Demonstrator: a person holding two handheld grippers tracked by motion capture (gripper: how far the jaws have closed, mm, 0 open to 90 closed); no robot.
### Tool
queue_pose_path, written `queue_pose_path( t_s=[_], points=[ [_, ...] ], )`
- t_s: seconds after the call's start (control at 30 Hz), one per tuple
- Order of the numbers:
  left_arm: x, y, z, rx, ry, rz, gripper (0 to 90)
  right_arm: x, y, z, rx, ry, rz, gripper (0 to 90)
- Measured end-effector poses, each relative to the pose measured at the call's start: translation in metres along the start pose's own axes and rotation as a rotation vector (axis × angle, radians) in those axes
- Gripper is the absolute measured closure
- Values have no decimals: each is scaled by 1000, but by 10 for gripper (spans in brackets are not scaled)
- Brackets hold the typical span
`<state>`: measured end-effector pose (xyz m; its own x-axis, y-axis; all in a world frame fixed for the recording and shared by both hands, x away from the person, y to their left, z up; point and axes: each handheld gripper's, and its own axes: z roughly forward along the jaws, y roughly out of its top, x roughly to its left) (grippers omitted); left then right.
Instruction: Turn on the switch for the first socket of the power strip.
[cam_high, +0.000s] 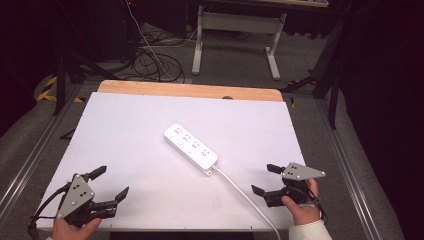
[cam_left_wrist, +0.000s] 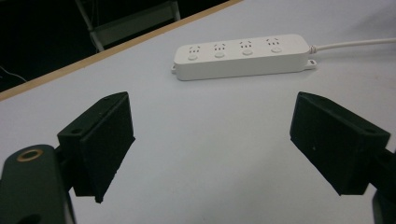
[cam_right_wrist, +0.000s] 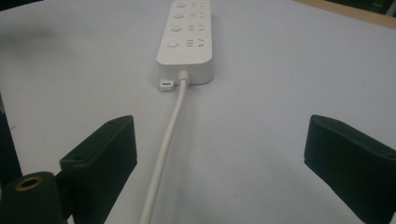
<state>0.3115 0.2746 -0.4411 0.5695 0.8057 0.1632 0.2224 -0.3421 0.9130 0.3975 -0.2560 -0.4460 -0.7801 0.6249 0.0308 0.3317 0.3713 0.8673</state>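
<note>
**Both grippers released, power strip lying between them on the desk**

While the right gripper sits at the near right corner of the desk, its jaws stand wide apart with nothing pressed between them; the hand that carries it comes in from the bottom edge, a white sleeve at the wrist. In the right gripper view the two black pads frame the white cable, which runs along the desk surface between them without touching either pad. Following that cable away from the right gripper leads straight to the power strip, whose near end carries a small mounting tab beside the cable entry.

The power strip is white, long and flat, with four sockets and four round buttons in a row on its top face. It lies flat near the middle of the desk, set at a slant, its cable end turned toward the right gripper and its far end pointing toward the wooden strip at the desk's back edge.

The left gripper is at the near left corner of the desk, well apart from the power strip, and it too is released: its jaws are spread wide over bare white surface. In the left gripper view the power strip lies broadside beyond the pads, cable leaving to the right.

Beyond the desk's back edge, a white table frame and loose cables stand on the grey floor.
</note>
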Motion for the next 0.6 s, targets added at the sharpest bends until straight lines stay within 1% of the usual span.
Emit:
queue_pose_path(
  t_s=[0.03,0.07,0.1,0.2,0.23,0.3,0.4,0.43,0.47,0.5,0.53,0.57,0.6],
  points=[
    [0,0,0,-2,1,4,140,-2,-3,0,1,-3,14,99],
    [0,0,0,-6,-2,-5,140,-5,-7,1,9,0,28,101],
    [0,0,0,-5,-2,0,140,-8,-11,1,12,1,47,111],
    [-1,0,0,-4,-4,-2,140,-16,-24,-1,-6,1,110,124],
    [-1,0,0,-2,-2,4,140,-17,-28,-1,-4,-6,114,124],
    [0,0,1,-1,-2,3,140,-19,-33,-2,8,-19,96,124],
    [0,0,1,2,4,6,140,-18,-40,-1,27,-22,75,124],
    [-1,-1,1,3,2,-1,139,-18,-42,0,34,-20,68,124],
    [0,-1,1,4,6,5,138,-17,-44,1,46,-19,59,123],
    [-1,-1,1,5,3,-1,136,-16,-45,2,60,-22,54,123],
    [0,-1,2,6,5,6,135,-16,-46,3,71,-24,51,123],
    [-1,-1,2,5,4,1,134,-16,-46,4,77,-26,51,124],
    [0,-1,2,4,5,5,133,-16,-46,4,73,-29,48,124]
  ],
)
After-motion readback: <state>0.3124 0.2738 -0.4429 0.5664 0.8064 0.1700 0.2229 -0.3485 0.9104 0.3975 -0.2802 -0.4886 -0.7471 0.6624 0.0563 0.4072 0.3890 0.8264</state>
